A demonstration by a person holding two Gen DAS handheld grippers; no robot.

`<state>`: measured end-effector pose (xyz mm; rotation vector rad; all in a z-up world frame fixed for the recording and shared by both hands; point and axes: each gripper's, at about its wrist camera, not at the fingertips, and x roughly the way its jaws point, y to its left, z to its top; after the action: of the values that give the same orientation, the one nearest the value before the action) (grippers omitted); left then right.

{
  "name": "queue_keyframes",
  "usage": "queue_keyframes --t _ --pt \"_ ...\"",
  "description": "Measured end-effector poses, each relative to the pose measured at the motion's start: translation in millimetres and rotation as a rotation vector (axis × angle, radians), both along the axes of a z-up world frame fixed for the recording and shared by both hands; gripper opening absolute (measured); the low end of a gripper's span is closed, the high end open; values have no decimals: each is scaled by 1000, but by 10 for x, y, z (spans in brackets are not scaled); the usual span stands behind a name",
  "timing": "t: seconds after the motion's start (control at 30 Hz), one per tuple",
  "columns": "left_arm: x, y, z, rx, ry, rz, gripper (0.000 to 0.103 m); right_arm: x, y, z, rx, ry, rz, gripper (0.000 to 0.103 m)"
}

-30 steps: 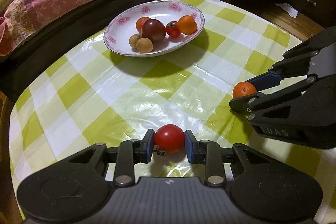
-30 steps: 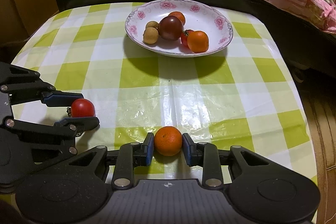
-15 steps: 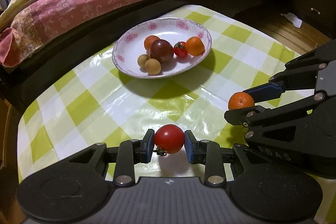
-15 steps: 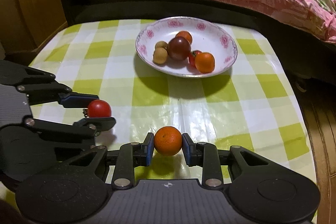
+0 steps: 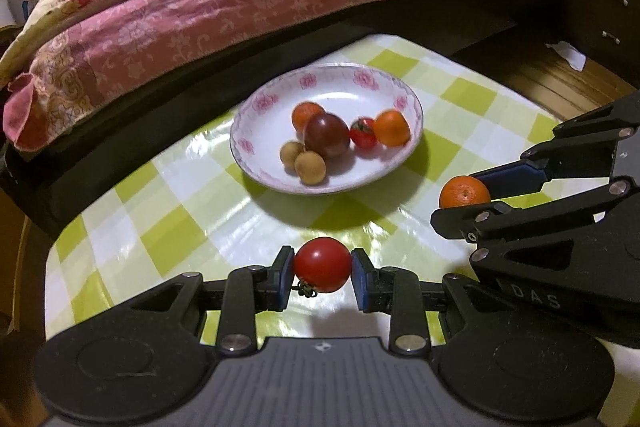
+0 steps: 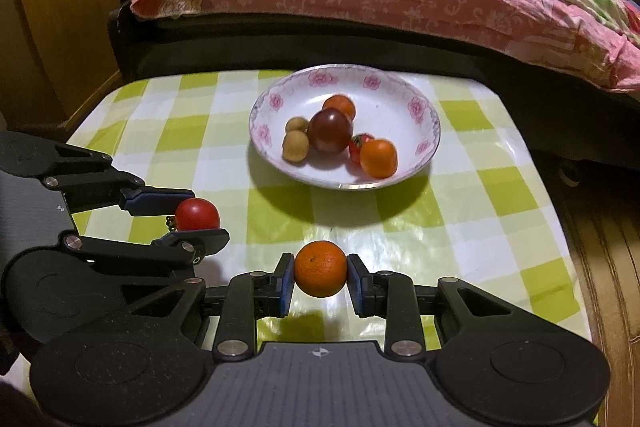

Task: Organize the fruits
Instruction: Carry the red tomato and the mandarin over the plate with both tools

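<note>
In the left wrist view, the raised letters "DAS" stand on the black body of the right gripper [image 5: 486, 198], low on its near side, to the right of the left gripper [image 5: 322, 270]. In the right wrist view no lettering can be read on either gripper. A small yellow package far off at upper right carries a mark too small to read.

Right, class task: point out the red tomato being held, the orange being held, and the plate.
Red tomato [image 5: 322, 264], left wrist view, middle of its skin.
Orange [image 6: 320, 268], right wrist view, middle of its peel.
Plate [image 6: 390, 89], right wrist view, bare far inner wall.
</note>
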<state>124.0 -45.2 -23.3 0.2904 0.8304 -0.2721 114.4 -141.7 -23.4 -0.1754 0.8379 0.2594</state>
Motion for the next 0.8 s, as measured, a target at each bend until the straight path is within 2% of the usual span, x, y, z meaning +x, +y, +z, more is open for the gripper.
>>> queue_keyframes --t 0.37,0.8 --pt "345 -47 82 -8 -38 11 38 221 -44 147 23 -67 -21 25" --pt "834 -75 39 -29 -69 28 38 752 -131 178 44 -108 -30 25"
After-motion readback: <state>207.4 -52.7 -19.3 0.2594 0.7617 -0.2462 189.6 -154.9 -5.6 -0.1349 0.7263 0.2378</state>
